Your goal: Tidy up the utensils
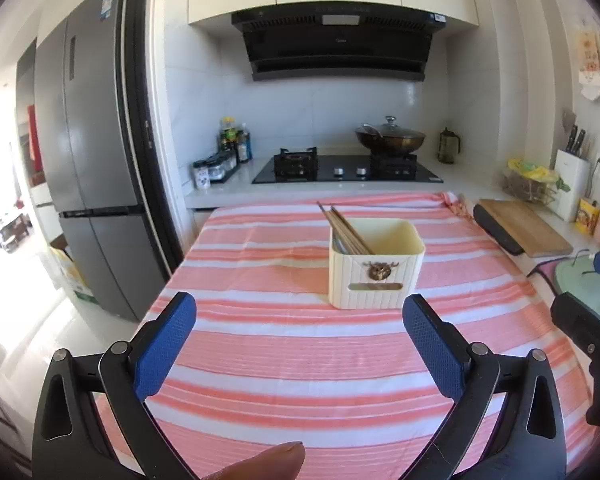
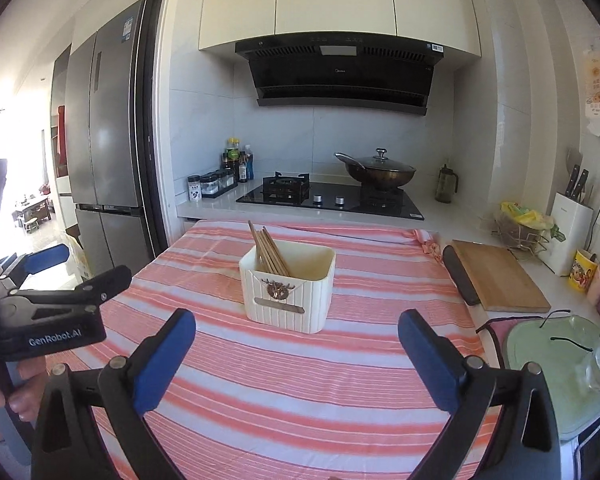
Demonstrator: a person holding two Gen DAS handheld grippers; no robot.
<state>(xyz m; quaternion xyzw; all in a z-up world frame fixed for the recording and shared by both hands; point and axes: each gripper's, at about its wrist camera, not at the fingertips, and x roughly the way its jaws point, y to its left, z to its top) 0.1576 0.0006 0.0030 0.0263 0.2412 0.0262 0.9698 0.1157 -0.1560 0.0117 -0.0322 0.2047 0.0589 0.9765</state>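
Striped tabletop (image 1: 260,360) lies bare around the cream holder (image 1: 376,276); chopsticks (image 1: 346,228) stand inside, so sorting looks finished. Left gripper (image 1: 300,344) and right gripper (image 2: 296,352), short of the holder, gape empty.

Home kitchen: a gas hob (image 1: 347,168) with a lidded wok (image 1: 390,138) sat beneath a range hood (image 1: 336,46); refrigerator (image 1: 96,152), knife block (image 1: 572,184) and condiment bottles (image 1: 236,142) lined the counter (image 1: 228,190).
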